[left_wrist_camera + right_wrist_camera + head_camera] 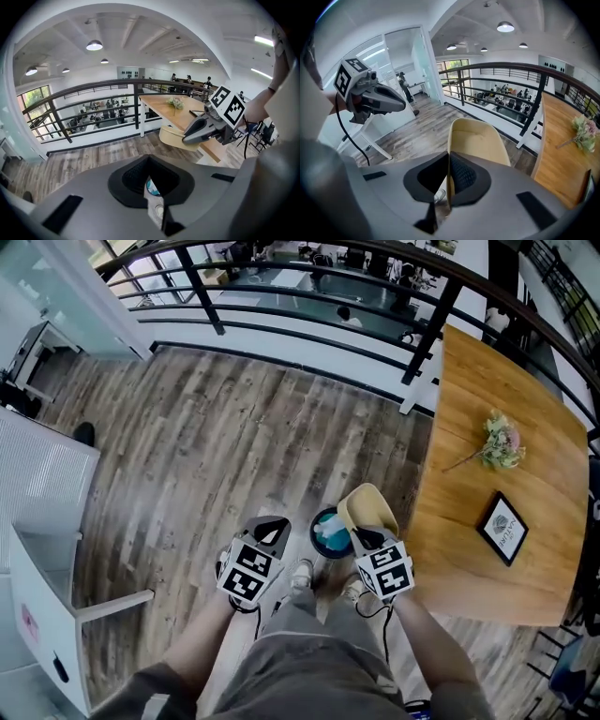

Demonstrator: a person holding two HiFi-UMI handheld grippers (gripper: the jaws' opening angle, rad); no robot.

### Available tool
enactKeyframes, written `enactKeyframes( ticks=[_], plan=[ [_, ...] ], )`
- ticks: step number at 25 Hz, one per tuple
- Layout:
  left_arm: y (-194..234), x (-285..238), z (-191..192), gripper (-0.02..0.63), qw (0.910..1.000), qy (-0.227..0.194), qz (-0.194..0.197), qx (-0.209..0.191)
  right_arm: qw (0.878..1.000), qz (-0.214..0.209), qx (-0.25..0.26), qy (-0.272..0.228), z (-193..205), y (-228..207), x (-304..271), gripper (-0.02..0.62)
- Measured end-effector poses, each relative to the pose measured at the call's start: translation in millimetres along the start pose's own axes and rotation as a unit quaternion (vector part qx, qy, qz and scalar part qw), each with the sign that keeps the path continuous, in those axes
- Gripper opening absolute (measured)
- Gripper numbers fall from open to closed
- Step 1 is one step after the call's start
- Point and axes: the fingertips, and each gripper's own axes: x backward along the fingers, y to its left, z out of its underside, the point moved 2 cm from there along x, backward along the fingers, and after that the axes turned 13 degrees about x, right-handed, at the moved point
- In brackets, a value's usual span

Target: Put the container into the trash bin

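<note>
In the head view my right gripper is shut on the near rim of a beige, tray-like container. The container tilts just above and to the right of a small round trash bin on the floor, which holds teal and white litter. In the right gripper view the container stands edge-on between the pads of that gripper. My left gripper hangs to the left of the bin, jaws together and empty. In the left gripper view a sliver of the teal bin shows below my left gripper.
A wooden table stands at the right with a flower bunch and a framed picture. A black railing runs along the far side. A white cabinet is at the left. The person's shoes stand just behind the bin.
</note>
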Motion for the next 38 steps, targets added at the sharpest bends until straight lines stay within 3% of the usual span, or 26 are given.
enactKeyframes(
  ticks=[9, 18, 28, 34, 38],
  plan=[
    [34.7, -54.4, 55.1, 0.015, 0.9992, 0.033, 0.007, 0.021, 0.998, -0.001, -0.044, 0.050, 46.5, 10.7, -88.4, 0.038],
    [46.2, -117.5, 131.2, 0.015, 0.9937, 0.093, 0.038, 0.051, 0.986, -0.026, -0.103, 0.131, 132.5, 33.5, -163.4, 0.038],
    [35.1, -172.9, 212.7, 0.014, 0.9783, 0.168, 0.085, 0.087, 0.972, -0.064, -0.121, 0.189, 192.1, 51.4, -235.7, 0.038],
    [41.1, -188.0, 229.4, 0.014, 0.9728, 0.167, 0.080, 0.139, 0.966, -0.078, -0.111, 0.220, 220.0, 52.2, -263.0, 0.040],
    [43.4, -191.3, 239.5, 0.014, 0.9709, 0.171, 0.077, 0.149, 0.968, -0.079, -0.093, 0.220, 230.8, 53.6, -270.9, 0.041]
  ],
)
